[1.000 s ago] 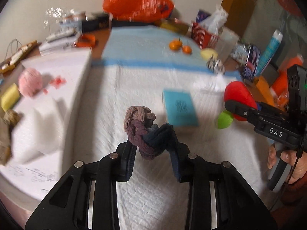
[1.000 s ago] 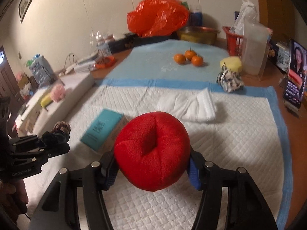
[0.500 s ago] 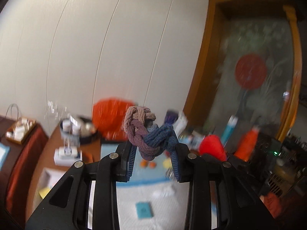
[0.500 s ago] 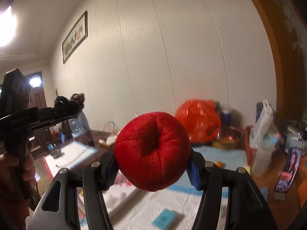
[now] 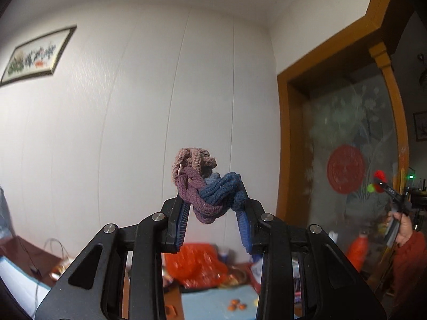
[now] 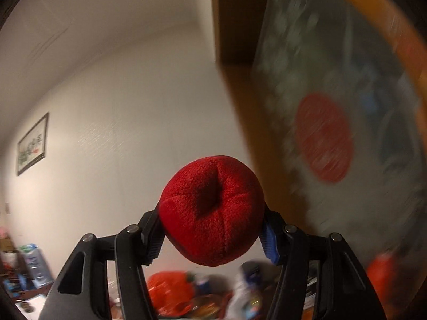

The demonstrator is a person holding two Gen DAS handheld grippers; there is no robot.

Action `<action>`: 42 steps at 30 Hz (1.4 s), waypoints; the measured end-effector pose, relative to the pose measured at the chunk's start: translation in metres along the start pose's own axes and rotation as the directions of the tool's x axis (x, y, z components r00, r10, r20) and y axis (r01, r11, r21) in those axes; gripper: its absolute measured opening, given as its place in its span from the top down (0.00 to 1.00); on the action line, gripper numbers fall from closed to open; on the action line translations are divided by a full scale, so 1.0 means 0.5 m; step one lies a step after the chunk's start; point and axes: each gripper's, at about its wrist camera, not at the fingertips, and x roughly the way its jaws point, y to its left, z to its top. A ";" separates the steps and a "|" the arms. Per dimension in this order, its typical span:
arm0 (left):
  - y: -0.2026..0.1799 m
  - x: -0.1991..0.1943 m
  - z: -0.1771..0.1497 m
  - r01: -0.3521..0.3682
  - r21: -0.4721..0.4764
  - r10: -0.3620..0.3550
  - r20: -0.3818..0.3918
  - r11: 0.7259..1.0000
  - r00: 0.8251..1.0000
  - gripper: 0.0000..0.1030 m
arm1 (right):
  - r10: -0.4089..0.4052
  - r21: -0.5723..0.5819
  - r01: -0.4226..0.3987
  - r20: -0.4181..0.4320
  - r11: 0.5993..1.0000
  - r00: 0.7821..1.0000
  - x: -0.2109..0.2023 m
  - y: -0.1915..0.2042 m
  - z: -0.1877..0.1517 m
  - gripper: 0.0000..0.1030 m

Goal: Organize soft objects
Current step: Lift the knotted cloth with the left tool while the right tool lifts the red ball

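The table [image 5: 170,301] is showing only along the bottom of the left wrist view, brown wood bearing a light blue mat [image 5: 213,304]. Small orange fruits [image 5: 237,305] are lying on the mat. An orange plastic bag [image 5: 197,266] is sitting at the far edge. White paper [image 5: 16,277] is lying at the left.

Left wrist view: even, cool indoor light, a sharp foreground and a softly blurred lower background. Right wrist view: dimmer and warmer, with the glass door [image 6: 333,133] streaked by motion blur. Both show fisheye curvature and dark vignetted corners.
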 end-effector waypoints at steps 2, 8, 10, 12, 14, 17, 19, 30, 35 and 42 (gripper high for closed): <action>0.006 -0.025 0.012 0.006 0.007 -0.006 0.028 1.000 1.000 0.69 | -0.039 -0.025 0.040 0.032 0.999 0.999 -0.033 -0.006 0.025 0.42; 0.021 -0.030 -0.019 0.049 -0.014 -0.049 -0.002 0.999 0.999 0.69 | -0.072 -0.031 0.073 0.039 0.997 0.997 -0.092 -0.024 0.012 0.42; 0.013 -0.023 -0.051 0.068 -0.017 -0.069 -0.046 0.998 0.997 0.69 | -0.072 -0.036 0.072 0.017 0.997 0.997 -0.105 -0.029 -0.009 0.42; 0.007 -0.009 -0.089 0.082 -0.018 -0.083 -0.098 0.997 0.992 0.69 | -0.055 -0.033 0.054 -0.024 0.998 0.998 -0.110 -0.034 -0.039 0.42; 0.003 0.006 -0.136 0.099 -0.033 -0.103 -0.151 0.995 0.983 0.69 | -0.024 -0.023 0.022 -0.068 0.999 0.997 -0.098 -0.031 -0.082 0.42; 0.000 0.023 -0.226 0.109 -0.063 -0.120 -0.211 0.992 0.970 0.69 | 0.034 0.003 -0.034 -0.117 0.999 0.993 -0.082 -0.010 -0.153 0.42; -0.007 0.029 -0.286 0.101 -0.087 -0.119 -0.234 0.991 0.965 0.69 | 0.076 0.022 -0.074 -0.137 0.997 0.988 -0.079 0.013 -0.208 0.42; -0.016 0.080 -0.668 -0.135 -0.129 0.054 -0.493 0.982 0.869 0.69 | 0.323 0.064 -0.334 -0.472 0.940 0.820 0.006 0.262 -0.634 0.41; -0.003 0.068 -0.766 -0.228 -0.134 0.106 -0.593 0.964 0.798 0.69 | 0.395 0.074 -0.436 -0.578 0.897 0.714 -0.016 0.364 -0.770 0.41; 0.046 0.034 -0.792 -0.329 -0.129 0.184 -0.618 0.935 0.764 0.69 | 0.456 0.065 -0.535 -0.615 0.842 0.643 -0.020 0.422 -0.795 0.41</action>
